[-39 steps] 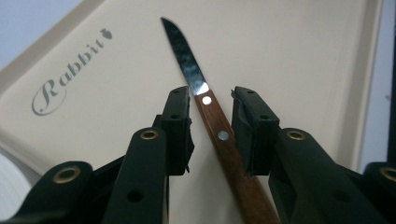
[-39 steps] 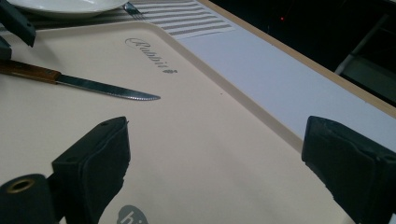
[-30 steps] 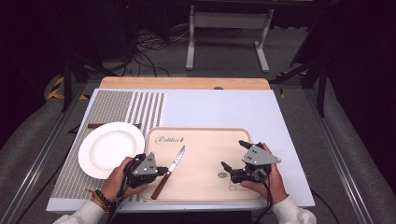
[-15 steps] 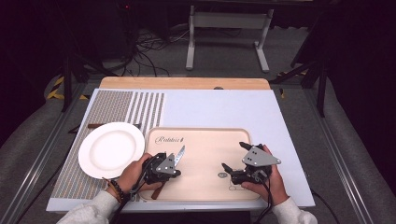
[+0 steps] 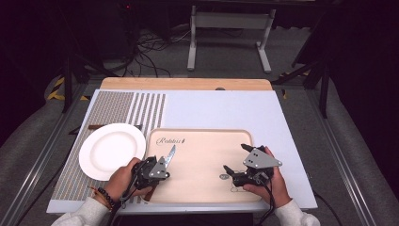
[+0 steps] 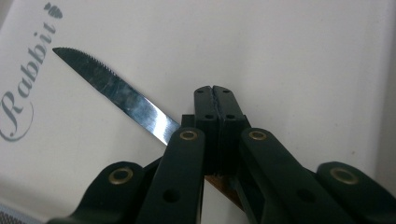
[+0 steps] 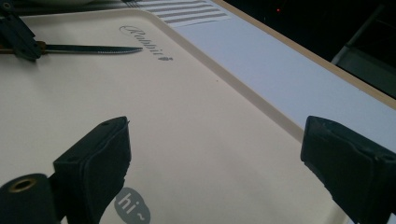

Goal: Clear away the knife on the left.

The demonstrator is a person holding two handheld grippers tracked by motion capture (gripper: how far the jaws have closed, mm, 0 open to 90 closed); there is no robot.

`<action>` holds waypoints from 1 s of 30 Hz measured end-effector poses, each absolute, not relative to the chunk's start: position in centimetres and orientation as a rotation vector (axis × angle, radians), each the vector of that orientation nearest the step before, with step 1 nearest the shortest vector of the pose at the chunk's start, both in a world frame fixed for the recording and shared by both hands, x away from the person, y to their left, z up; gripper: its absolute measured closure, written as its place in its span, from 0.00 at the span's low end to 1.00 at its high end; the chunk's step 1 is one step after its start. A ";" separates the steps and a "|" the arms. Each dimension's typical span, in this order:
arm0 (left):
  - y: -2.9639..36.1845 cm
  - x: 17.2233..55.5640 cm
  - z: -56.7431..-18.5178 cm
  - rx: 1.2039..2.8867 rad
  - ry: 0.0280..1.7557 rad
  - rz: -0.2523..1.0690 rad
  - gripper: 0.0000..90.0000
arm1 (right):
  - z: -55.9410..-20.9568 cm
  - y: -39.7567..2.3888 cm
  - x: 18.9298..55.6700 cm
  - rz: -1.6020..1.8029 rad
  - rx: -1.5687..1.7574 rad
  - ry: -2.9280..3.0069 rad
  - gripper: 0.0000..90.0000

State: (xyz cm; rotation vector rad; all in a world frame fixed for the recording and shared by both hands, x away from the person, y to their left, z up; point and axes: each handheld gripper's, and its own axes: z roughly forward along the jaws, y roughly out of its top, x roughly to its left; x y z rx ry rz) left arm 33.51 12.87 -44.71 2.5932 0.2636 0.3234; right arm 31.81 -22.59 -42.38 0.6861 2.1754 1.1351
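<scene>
A serrated knife (image 5: 169, 154) with a brown handle lies slanted near the left side of a beige tray (image 5: 202, 131). My left gripper (image 5: 162, 173) sits right over it where blade meets handle. In the left gripper view the gripper (image 6: 215, 93) has its jaws closed pad to pad, and the blade (image 6: 116, 91) runs out from beneath them toward the "Rabbit" lettering. Nothing shows between the pads. My right gripper (image 5: 235, 158) hovers over the tray's right part, jaws wide apart and empty (image 7: 215, 140). The right gripper view also shows the knife (image 7: 93, 48) and left gripper (image 7: 18, 39) far off.
A white plate (image 5: 112, 149) rests on a striped mat (image 5: 117, 106) left of the tray, with a thin dark stick (image 5: 94, 127) behind it. A wooden strip (image 5: 188, 84) borders the table's far edge. The tray rim (image 7: 243, 95) rises slightly.
My left hand has shifted right from beside the plate onto the knife at the tray's left side. The right hand has stayed put.
</scene>
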 end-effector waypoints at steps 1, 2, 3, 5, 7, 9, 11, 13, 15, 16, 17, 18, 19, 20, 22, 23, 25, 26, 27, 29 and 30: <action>13.0 33.6 -44.7 2.590 0.272 0.328 1.00 | -42.4 -22.6 31.8 1.132 0.685 2.177 0.11; 13.2 33.6 -44.7 2.589 0.284 0.331 1.00 | -42.4 -22.6 31.8 1.131 0.684 2.179 0.11; 13.5 33.6 -44.7 2.590 0.301 0.329 1.00 | -42.4 -22.6 31.8 1.128 0.684 2.179 0.11; 14.0 33.5 -44.7 2.587 0.319 0.329 1.00 | -42.5 -22.5 31.7 1.124 0.684 2.182 0.11; 14.3 33.4 -44.8 2.585 0.327 0.331 1.00 | -42.6 -22.5 31.6 1.113 0.677 2.185 0.11; 14.8 33.1 -44.8 2.582 0.339 0.338 1.00 | -42.6 -22.5 31.6 1.108 0.680 2.188 0.11; 15.2 33.0 -44.8 2.578 0.347 0.333 1.00 | -42.6 -22.5 31.7 1.103 0.681 2.190 0.11; 15.7 32.8 -44.9 2.570 0.363 0.327 1.00 | -42.7 -22.5 31.7 1.101 0.681 2.191 0.11; 16.1 32.6 -44.9 2.561 0.367 0.324 1.00 | -42.7 -22.5 31.7 1.100 0.682 2.194 0.11; 16.2 32.5 -44.9 2.561 0.365 0.319 1.00 | -42.7 -22.5 31.7 1.099 0.682 2.194 0.11; 16.3 32.4 -44.9 2.563 0.365 0.317 1.00 | -42.7 -22.5 31.6 1.097 0.684 2.195 0.11; 16.2 32.3 -44.9 2.562 0.358 0.321 1.00 | -42.8 -22.5 31.6 1.094 0.682 2.195 0.11; 16.2 32.2 -44.9 2.565 0.358 0.325 1.00 | -42.8 -22.5 31.6 1.093 0.681 2.195 0.11; 16.2 32.2 -45.0 2.564 0.353 0.331 1.00 | -42.8 -22.5 31.6 1.092 0.680 2.195 0.11; 16.2 32.0 -45.0 2.568 0.349 0.342 1.00 | -42.8 -22.4 31.6 1.088 0.678 2.197 0.11; 16.2 32.1 -45.0 2.565 0.352 0.336 1.00 | -42.8 -22.5 31.6 1.090 0.676 2.198 0.11; 16.2 32.1 -45.0 2.559 0.347 0.346 0.99 | -42.8 -22.5 31.5 1.087 0.673 2.198 0.11; 16.2 32.1 -45.0 2.550 0.336 0.350 0.99 | -42.8 -22.5 31.5 1.086 0.673 2.197 0.11; 16.1 32.0 -45.0 2.551 0.336 0.350 0.99 | -42.8 -22.5 31.5 1.087 0.674 2.196 0.11; 16.0 32.0 -45.0 2.546 0.319 0.356 0.99 | -42.8 -22.5 31.5 1.088 0.675 2.194 0.11; 15.8 31.8 -44.8 2.542 0.310 0.358 0.99 | -42.8 -22.5 31.5 1.086 0.675 2.195 0.11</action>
